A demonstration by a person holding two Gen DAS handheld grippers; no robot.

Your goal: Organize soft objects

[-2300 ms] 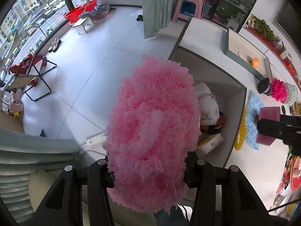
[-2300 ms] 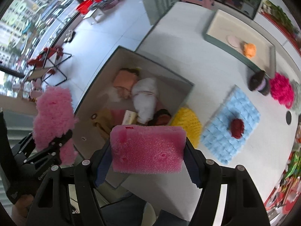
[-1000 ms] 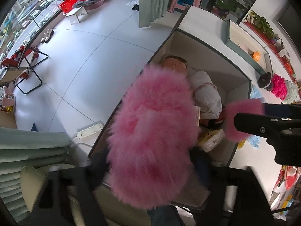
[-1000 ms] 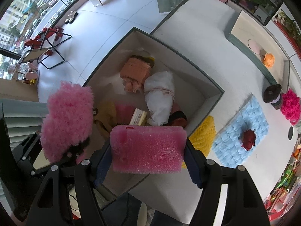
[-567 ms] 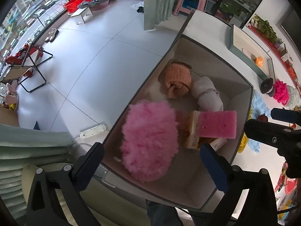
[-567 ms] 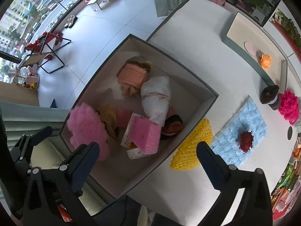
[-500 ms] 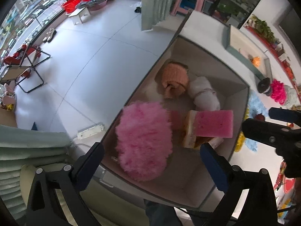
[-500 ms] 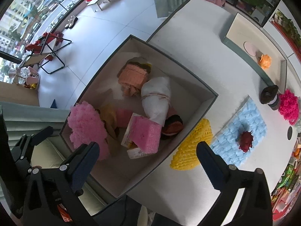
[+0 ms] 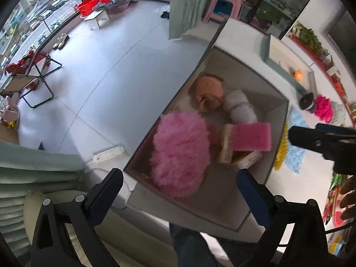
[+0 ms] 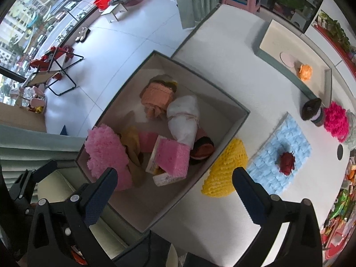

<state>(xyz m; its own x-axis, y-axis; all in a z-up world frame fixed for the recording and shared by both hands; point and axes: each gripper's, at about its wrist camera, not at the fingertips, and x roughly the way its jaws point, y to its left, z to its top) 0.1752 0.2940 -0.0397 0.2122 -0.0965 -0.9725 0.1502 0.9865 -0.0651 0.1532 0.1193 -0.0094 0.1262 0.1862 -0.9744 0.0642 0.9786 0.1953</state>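
Note:
An open grey box (image 10: 241,116) (image 9: 287,111) stands at the table's edge and holds several soft things. A fluffy pink duster head (image 9: 181,153) (image 10: 106,153) lies at its near end. A pink sponge (image 9: 251,136) (image 10: 172,155) rests beside it on a small carton. An orange knit piece (image 10: 156,96) and a white bundle (image 10: 183,116) lie further in. My left gripper (image 9: 180,191) hangs open above the box with nothing between its fingers. My right gripper (image 10: 174,188) is open too and empty, over the box's near corner.
On the white table to the right lie a yellow mesh piece (image 10: 227,169), a blue knobbly mat (image 10: 287,151) with a dark red ball (image 10: 287,160), a magenta pom (image 10: 336,122) and a dark cup (image 10: 311,110). A shallow tray (image 10: 329,82) holds an orange ball. Left of the box is open floor.
Both grippers opened and let go: the pink duster head and the pink sponge dropped into the box and now lie there. The left gripper has lifted slightly.

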